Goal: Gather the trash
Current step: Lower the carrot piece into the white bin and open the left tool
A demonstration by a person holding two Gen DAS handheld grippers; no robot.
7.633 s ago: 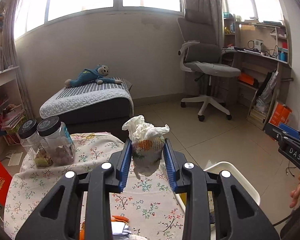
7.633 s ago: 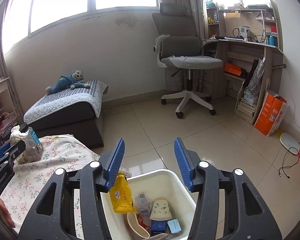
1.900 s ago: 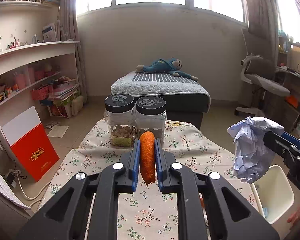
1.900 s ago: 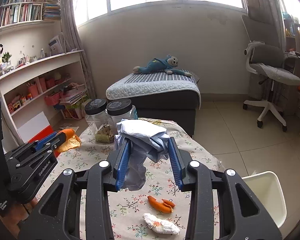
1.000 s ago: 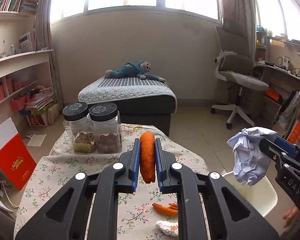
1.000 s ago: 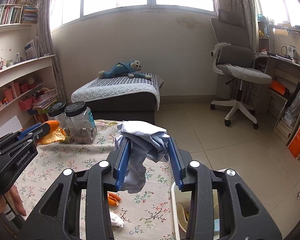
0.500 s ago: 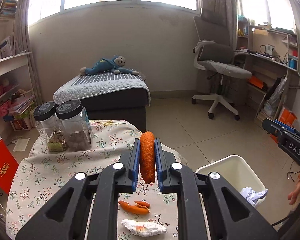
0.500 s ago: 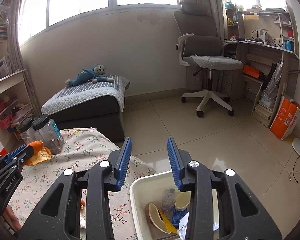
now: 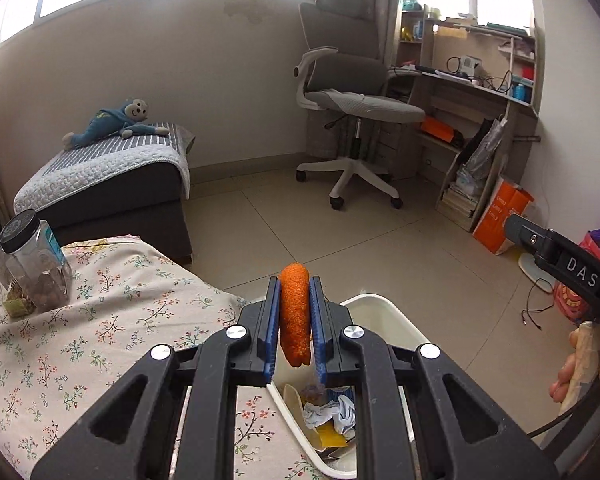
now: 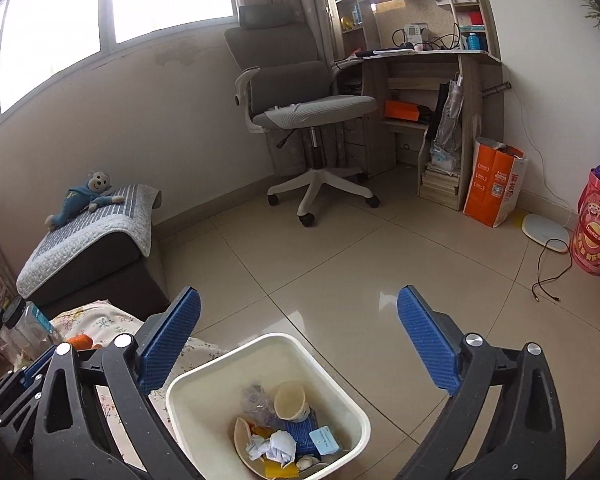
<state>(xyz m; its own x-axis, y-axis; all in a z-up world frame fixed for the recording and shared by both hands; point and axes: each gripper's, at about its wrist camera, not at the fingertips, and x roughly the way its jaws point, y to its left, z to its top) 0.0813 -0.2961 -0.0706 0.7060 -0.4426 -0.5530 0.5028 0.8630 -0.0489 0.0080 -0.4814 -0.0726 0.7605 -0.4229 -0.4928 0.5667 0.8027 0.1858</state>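
Note:
My left gripper (image 9: 294, 312) is shut on an orange carrot-like piece of trash (image 9: 295, 312), held upright over the near rim of the white bin (image 9: 384, 307). The carrot piece also shows at the left of the right wrist view (image 10: 80, 342). The bin (image 10: 188, 384) stands on the floor beside the table and holds a crumpled paper ball (image 10: 278, 446), a paper cup (image 10: 291, 400) and other trash. My right gripper (image 10: 298, 342) is wide open and empty above the bin.
The table with a floral cloth (image 9: 100, 320) is at the left, with two black-lidded jars (image 9: 32, 264) at its far edge. A dark daybed (image 9: 112, 184) lies behind. An office chair (image 9: 352, 108), desk (image 10: 432, 76) and orange bag (image 10: 494, 182) stand across the tiled floor.
My right gripper has opened wider and tilted down over the bin, where the paper ball now lies. My left gripper has carried the carrot piece rightward to the bin's rim.

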